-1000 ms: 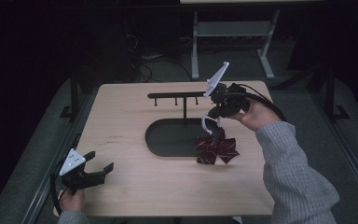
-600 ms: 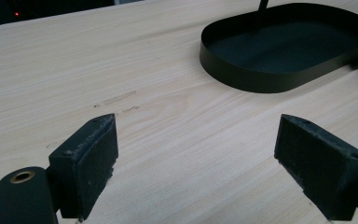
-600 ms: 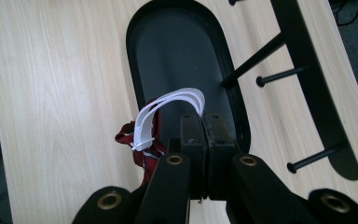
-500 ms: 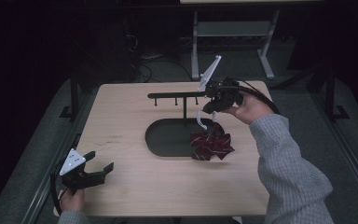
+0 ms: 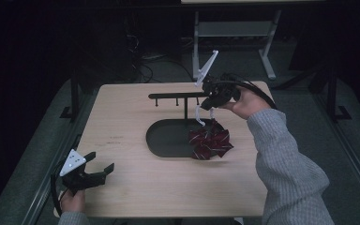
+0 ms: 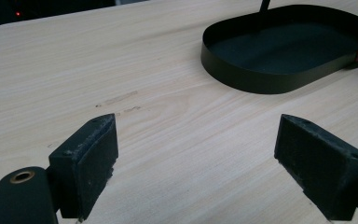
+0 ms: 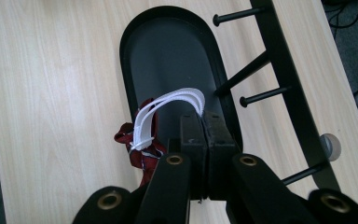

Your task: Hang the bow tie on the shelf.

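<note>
- Right claw (image 5: pixel 205 107) raised over the far right of the worktop (image 5: pixel 136 117), the person's forearm in a grey knit sleeve (image 5: pixel 286 173) reaching in from the lower right, hand wrapped round the claw body.
- Its jaws are pressed fully together, pinching the white loop (image 7: pixel 168 109), which looks like thin ribbed plastic and arches out from the pads.
- The loop runs down to a dark red ornament (image 5: pixel 209 142) with pleated, fan-like folds and a shiny surface. In the high view it sits at the right end of the tray (image 5: pixel 161 140), partly over the rim; can't tell whether it hangs free or rests there.
- Tray: matte black, oval, low wall.
- Rack (image 5: pixel 178 95): black post rising from the tray's far side, with a horizontal bar and short pegs with knob ends. Right claw is just beside the bar's right end.
- Left claw (image 5: pixel 98 169) at the near left corner, low over the light woodgrain worktop, jaws spread wide, nothing between the black pads (image 6: pixel 93 158).
</note>
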Available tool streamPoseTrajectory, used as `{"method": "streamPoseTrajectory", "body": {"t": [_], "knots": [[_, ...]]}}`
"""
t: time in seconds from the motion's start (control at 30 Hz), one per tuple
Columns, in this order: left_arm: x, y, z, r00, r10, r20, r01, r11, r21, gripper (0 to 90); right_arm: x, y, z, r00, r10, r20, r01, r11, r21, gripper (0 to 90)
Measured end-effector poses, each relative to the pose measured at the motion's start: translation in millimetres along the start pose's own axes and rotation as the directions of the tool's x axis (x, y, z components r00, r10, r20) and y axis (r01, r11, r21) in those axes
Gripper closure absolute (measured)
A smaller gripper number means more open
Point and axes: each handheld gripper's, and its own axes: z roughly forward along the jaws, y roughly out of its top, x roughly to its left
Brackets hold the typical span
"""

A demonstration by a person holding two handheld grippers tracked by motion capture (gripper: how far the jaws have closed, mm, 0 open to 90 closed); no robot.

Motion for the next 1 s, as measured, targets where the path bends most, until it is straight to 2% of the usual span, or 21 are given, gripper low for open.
{"method": "streamPoseTrajectory", "body": {"t": [0.6,1.0], "knots": [[0.4,-0.2,-1.0,1.0000,-0.006,-0.005,0.006,1.0000,0.002,13.1,-12.0,9.2,-3.2,1.0000,0.010,0.002,-0.009,1.000,-0.005,88.3],[1.3,-0.4,-1.9,1.0000,-0.006,-0.006,0.006,1.0000,-0.003,13.1,-24.0,18.4,6.6,0.9995,0.031,-0.011,-0.031,1.000,0.005,88.2]]}}
